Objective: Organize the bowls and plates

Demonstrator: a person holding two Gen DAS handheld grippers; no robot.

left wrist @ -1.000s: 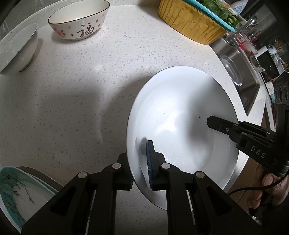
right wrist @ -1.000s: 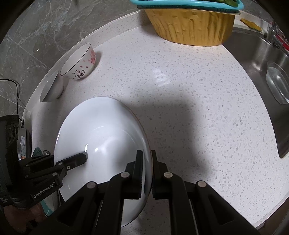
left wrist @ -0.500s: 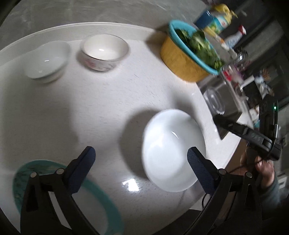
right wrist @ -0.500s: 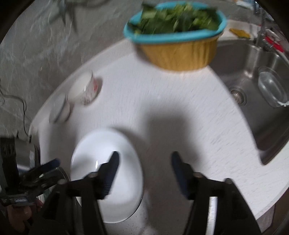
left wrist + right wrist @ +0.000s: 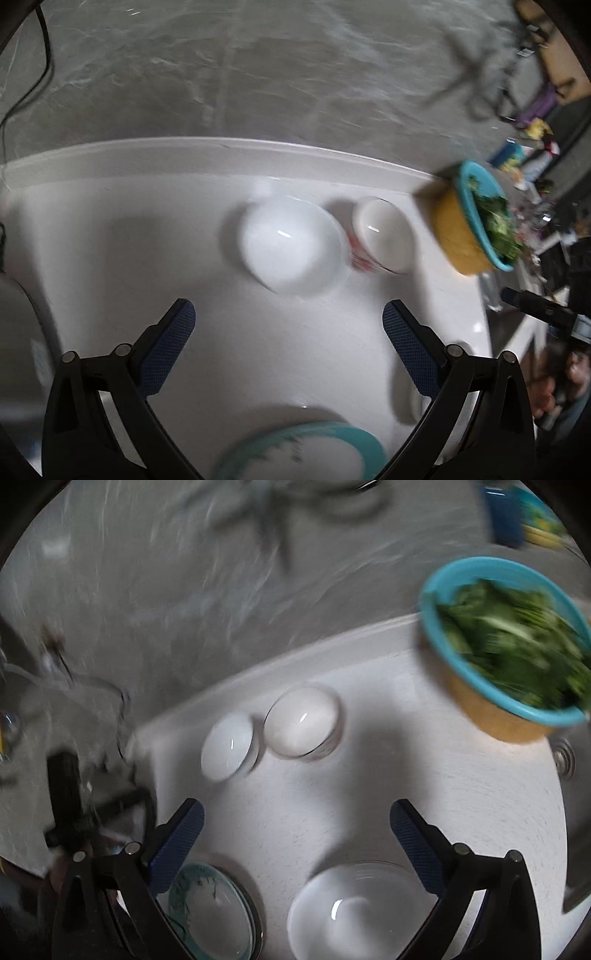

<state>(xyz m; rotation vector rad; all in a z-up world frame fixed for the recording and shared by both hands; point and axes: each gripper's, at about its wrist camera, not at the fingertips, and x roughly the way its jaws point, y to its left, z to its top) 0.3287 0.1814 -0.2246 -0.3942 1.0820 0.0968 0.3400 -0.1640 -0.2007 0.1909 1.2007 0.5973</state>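
Now hovering over the counter (image 5: 110, 258) w/ both tools empty. Seeing left tool (image 5: 288, 310) spread wide, jaws having just been opening, nothing btwn the pads. Seeing right tool (image 5: 297, 812) spread wide too, jaws just been opening further, nothing pinched.

Locating task items, blur permitting:
- Spotting white bowl (image 5: 291, 245) near the back of the counter, just beside patterned bowl (image 5: 384, 236), which is showing red marks on its side. Not managing to tell if they're touching.
- Spotting wide white dish (image 5: 354, 912) at the front of the counter, lying flat, below the right tool.
- Spotting teal-rimmed plate (image 5: 210, 912) just beside that dish, to its left in the right wrist view.
- Leaving aside yellow basket (image 5: 461, 236) w/ greens, standing apart from the bowls, prob. not part of the job.

Judging handling: all looking like glazed ceramic, so prob. stiff, slick, breakable, fairly heavy for a two-finger pinch. Taking bowls by the rim, one pad inside and one outside, seeming the best hold. Expecting the flat plates to be harder, w/ rim lying low on the counter, so getting a pad under the edge first. Setting down gently when nesting, avoiding chips.
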